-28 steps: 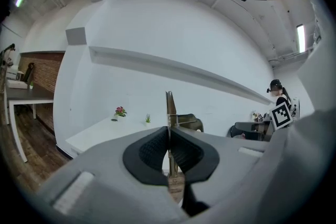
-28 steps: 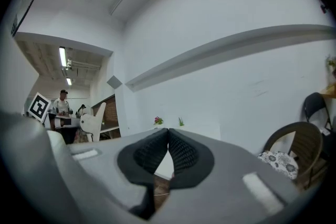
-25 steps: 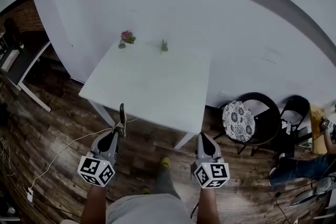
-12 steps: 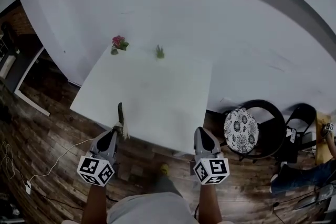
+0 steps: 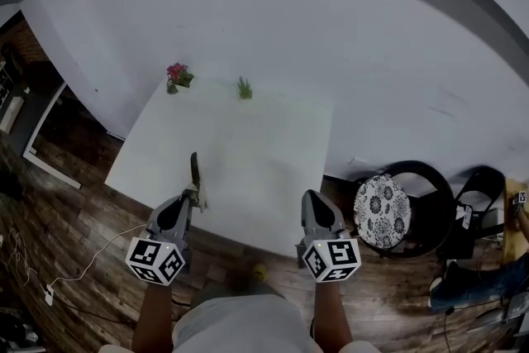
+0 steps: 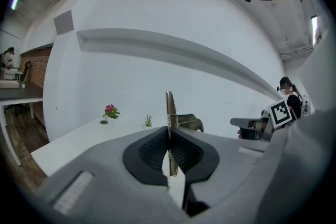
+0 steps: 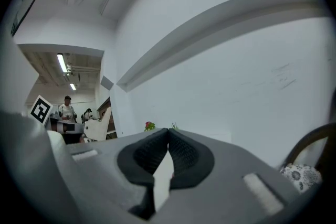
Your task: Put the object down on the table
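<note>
The left gripper (image 5: 193, 196) is closed on a thin metal tool (image 5: 195, 174). In the left gripper view, the two dark ribbed pads (image 6: 149, 150) of that gripper (image 6: 169, 139) press against either face of the tool (image 6: 170, 107). The tool is seen edge-on as a narrow upright strip, and it extends above the fingertips and also below them into the gap behind the pads. A darker, thicker part of the tool projects just to the right of the strip, immediately beyond the fingertips. In the head view, the tool reaches forward from the left fingertips over the near left part of the white table (image 5: 248, 145). Whether it touches the tabletop cannot be told. The right gripper (image 5: 312, 198) is closed with nothing held. In the right gripper view, the pads (image 7: 185, 155) of that gripper (image 7: 168, 136) meet at their tips, and only the pale tabletop shows in the gap behind them. In the head view, the right fingertips lie at the near edge of the table, well apart from the left fingertips and level with them. Far ahead of both sets of fingertips, at the far edge of the table against the white wall, stand a small pink-flowered plant (image 5: 176, 76) and a small green plant (image 5: 245, 87). The flowered plant is ahead and left of the left fingertips, and the green plant is between the lines of the two grippers. A dark chair with a patterned cushion (image 5: 380, 211) stands on the wood floor to the right of the right fingertips, beside the table.
</note>
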